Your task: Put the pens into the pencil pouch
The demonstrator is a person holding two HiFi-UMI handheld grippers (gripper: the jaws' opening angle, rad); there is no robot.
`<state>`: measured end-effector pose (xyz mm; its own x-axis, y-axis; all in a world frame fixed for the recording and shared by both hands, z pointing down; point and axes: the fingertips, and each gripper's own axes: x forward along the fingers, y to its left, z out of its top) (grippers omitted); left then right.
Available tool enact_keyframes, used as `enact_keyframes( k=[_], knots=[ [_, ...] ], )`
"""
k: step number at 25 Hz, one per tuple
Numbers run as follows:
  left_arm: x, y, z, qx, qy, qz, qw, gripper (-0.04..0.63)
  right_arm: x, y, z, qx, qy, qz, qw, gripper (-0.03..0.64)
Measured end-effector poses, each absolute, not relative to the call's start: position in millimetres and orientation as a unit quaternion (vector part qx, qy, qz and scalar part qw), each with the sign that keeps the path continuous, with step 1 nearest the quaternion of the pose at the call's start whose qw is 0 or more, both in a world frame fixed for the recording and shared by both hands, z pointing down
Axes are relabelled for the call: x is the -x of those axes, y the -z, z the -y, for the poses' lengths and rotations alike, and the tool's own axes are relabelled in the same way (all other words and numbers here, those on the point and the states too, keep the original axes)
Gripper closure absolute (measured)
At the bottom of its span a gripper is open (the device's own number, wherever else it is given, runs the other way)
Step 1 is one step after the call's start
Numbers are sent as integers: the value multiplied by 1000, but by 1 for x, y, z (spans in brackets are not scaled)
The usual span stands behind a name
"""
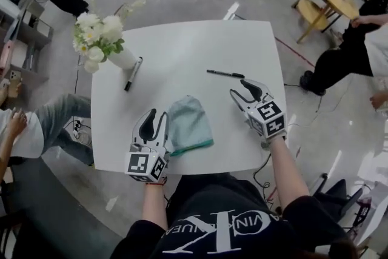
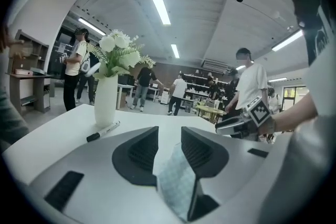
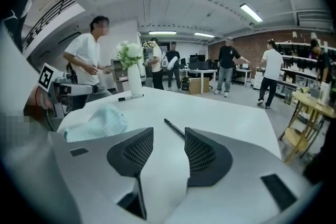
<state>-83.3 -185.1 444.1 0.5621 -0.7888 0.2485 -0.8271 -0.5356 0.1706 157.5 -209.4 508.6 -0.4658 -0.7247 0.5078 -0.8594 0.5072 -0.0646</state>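
A white desk stood in a busy workshop. The pencil pouch lay near its front edge, with a thin black pen beyond it and a marker just beside the flower vase. The left gripper was parted, the pouch's edge loose between its jaws. The right gripper was parted and empty, with the pen just ahead.

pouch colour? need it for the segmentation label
Pale mint-teal pencil pouch, with a darker green band along its near edge. It shows best in the head view.
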Motion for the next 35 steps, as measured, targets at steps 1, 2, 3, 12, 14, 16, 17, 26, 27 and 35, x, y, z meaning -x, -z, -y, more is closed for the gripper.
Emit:
enact_keyframes(
  k=[1,2,3,12,14,16,17,26,27,35],
  knots=[
    [83,-444,189,-874,-71,461,135,466,-161,-511,218,-470,-156,839,223,423],
    [84,-445,191,-875,-72,460,135,463,-164,-516,226,-468,-156,837,235,423],
    [85,-447,194,-875,-74,459,137,463,-167,-523,232,-466,-159,834,248,423],
    [96,-461,193,-872,-86,458,152,463,-173,-571,261,-426,-182,816,345,445],
    [100,-461,192,-870,-85,461,152,463,-170,-572,256,-409,-186,819,358,512],
    [104,-461,189,-868,-85,465,152,463,-166,-573,248,-401,-185,818,367,548],
    [105,-460,187,-867,-85,466,151,462,-164,-573,243,-400,-189,819,366,548],
    [107,-470,151,-881,-90,428,181,445,-154,-539,186,-424,-228,832,274,548],
    [107,-473,145,-884,-91,420,186,443,-152,-537,178,-423,-226,834,273,548],
    [84,-503,83,-914,-171,325,171,423,-133,-527,114,-409,-248,845,240,548]
  ],
)
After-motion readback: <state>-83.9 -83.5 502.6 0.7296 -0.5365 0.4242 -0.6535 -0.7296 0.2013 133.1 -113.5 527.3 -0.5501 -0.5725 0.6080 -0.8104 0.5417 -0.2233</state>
